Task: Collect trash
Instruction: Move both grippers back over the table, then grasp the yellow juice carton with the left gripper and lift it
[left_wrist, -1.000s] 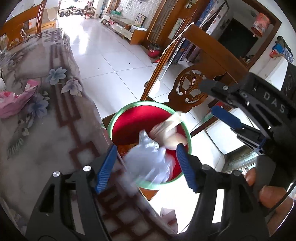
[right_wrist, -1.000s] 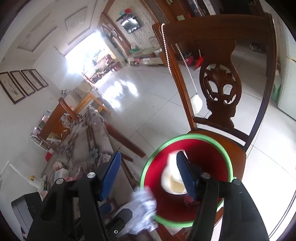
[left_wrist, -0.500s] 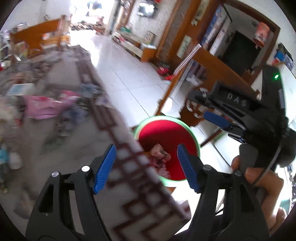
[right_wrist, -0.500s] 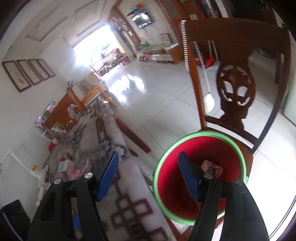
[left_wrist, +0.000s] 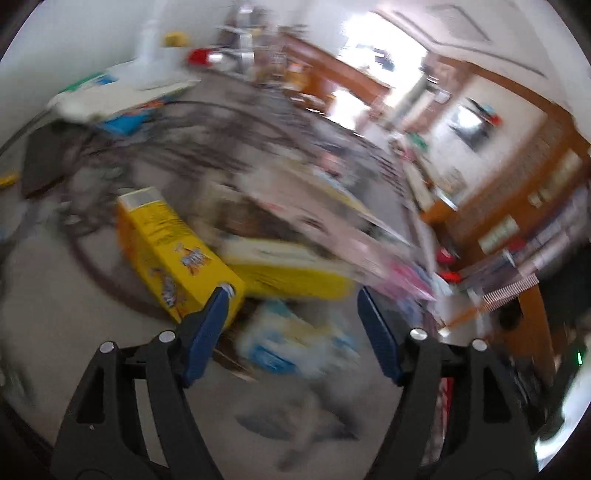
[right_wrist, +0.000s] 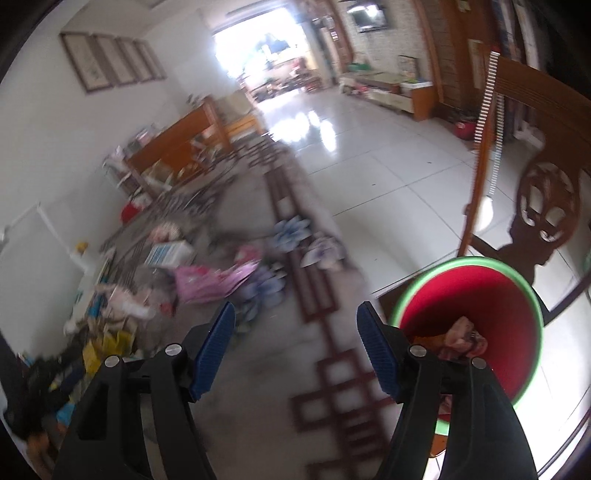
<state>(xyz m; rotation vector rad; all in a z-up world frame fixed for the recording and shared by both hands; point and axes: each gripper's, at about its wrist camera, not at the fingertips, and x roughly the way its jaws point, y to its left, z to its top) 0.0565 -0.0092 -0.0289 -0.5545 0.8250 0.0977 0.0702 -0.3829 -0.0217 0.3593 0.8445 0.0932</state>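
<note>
The left wrist view is heavily blurred. My left gripper (left_wrist: 294, 295) hangs over the cluttered table with its jaws opening and nothing between them. Just beyond its fingertips lie a yellow carton (left_wrist: 173, 251), a second yellow box (left_wrist: 291, 271) and a crumpled blue and white wrapper (left_wrist: 291, 343). My right gripper (right_wrist: 297, 310) is open and empty above the table's patterned cloth (right_wrist: 280, 369). To its right stands the red bin with a green rim (right_wrist: 476, 260), holding crumpled trash (right_wrist: 461, 332).
The bin sits on a carved wooden chair (right_wrist: 546, 199) beside the table edge. A pink bag (right_wrist: 210, 282), a white and blue box (right_wrist: 168, 254) and other clutter lie further along the table. White tiled floor (right_wrist: 388, 177) stretches beyond.
My left gripper swung away from the bin to the cluttered part of the table, rolling as it went, and the clear plastic wad left its jaws. My right gripper shifted left off the bin.
</note>
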